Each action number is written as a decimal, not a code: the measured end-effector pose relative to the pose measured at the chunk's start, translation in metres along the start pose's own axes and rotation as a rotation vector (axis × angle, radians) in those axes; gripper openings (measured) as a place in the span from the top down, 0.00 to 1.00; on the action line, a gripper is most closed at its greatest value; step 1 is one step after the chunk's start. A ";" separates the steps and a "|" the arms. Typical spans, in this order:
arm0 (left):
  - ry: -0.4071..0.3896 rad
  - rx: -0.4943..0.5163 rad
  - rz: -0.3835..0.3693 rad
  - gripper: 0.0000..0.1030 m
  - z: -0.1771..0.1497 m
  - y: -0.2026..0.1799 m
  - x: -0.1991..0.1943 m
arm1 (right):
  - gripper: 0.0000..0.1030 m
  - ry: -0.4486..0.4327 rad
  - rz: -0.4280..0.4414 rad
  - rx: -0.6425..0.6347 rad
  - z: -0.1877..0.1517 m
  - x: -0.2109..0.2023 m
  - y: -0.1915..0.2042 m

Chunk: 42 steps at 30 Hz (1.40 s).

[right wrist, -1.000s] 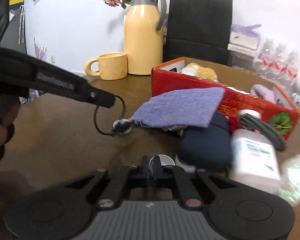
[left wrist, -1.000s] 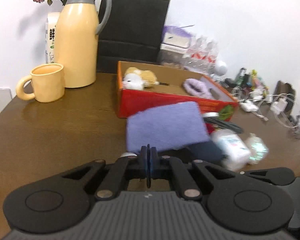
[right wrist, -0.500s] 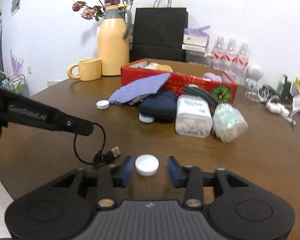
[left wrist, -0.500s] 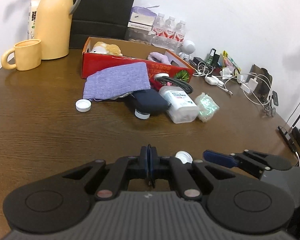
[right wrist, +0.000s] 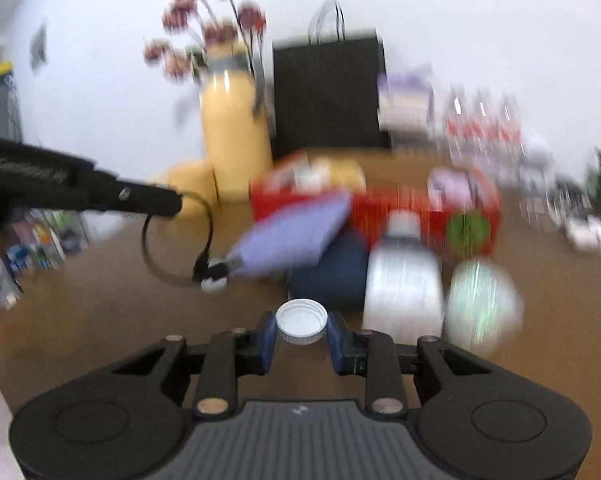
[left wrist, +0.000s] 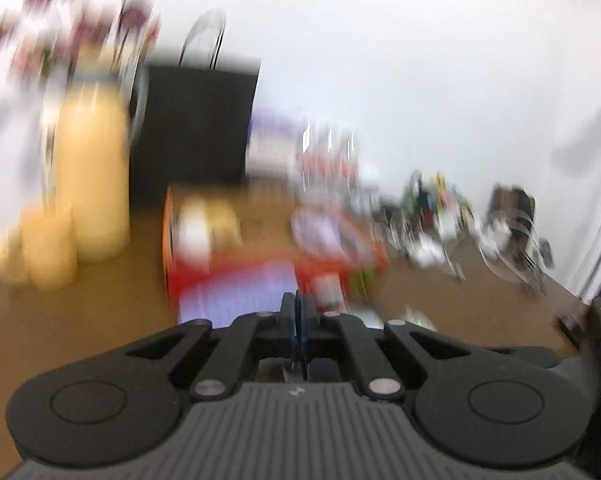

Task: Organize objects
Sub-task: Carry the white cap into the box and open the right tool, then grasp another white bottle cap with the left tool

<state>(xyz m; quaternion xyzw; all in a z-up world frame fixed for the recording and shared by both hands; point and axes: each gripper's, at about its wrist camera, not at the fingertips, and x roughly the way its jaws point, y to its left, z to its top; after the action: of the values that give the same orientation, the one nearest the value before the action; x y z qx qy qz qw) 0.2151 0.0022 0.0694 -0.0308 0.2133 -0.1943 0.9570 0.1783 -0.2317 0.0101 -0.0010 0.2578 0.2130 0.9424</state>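
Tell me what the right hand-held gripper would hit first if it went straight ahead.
The right hand-held gripper, jaws closing with the white cap between them, points at the dark blue bundle under the purple cloth. That bundle probably comes first; blur leaves depth unclear.

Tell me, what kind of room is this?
Probably an office or home work room: a brown table by a white wall, crowded with a yellow thermos, water bottles and tangled cables.

Bright, even light; heavy motion blur; fisheye-bent edges, dark corners.
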 end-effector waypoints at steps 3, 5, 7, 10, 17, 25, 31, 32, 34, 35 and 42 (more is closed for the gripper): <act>-0.037 0.061 0.070 0.97 0.054 0.009 0.057 | 0.75 -0.046 0.037 -0.016 0.064 0.021 -0.035; 0.028 0.038 0.068 0.97 0.082 0.023 0.114 | 0.75 -0.041 0.020 -0.026 0.108 0.055 -0.061; 0.130 -0.029 0.028 0.97 0.102 0.041 0.176 | 0.75 0.008 0.002 -0.005 0.149 0.104 -0.089; 0.247 -0.082 0.014 0.97 0.106 0.054 0.256 | 0.75 0.137 -0.044 0.075 0.190 0.191 -0.128; 0.419 0.001 0.155 0.80 0.072 0.075 0.345 | 0.74 0.341 -0.167 0.103 0.197 0.334 -0.157; 0.296 0.035 0.149 0.52 0.104 0.067 0.287 | 0.58 0.270 -0.297 0.113 0.206 0.306 -0.165; 0.161 0.063 0.180 0.26 0.116 0.039 0.184 | 0.46 0.134 -0.238 0.120 0.227 0.201 -0.147; 0.146 0.062 0.166 0.18 0.108 0.032 0.161 | 0.43 0.106 -0.205 0.112 0.225 0.176 -0.139; 0.139 0.066 0.126 0.13 0.088 0.019 0.122 | 0.33 0.046 -0.133 0.095 0.210 0.124 -0.121; 0.139 0.073 0.102 0.13 0.075 0.012 0.106 | 0.27 0.020 -0.101 0.088 0.199 0.101 -0.112; 0.072 0.098 0.105 0.01 -0.028 -0.035 -0.024 | 0.17 -0.078 0.013 -0.027 0.087 -0.035 -0.051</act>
<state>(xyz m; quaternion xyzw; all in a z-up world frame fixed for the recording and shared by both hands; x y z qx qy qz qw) 0.1712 -0.0200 0.0581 0.0342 0.2393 -0.1552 0.9578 0.2138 -0.2820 0.0967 -0.0039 0.2178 0.2225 0.9503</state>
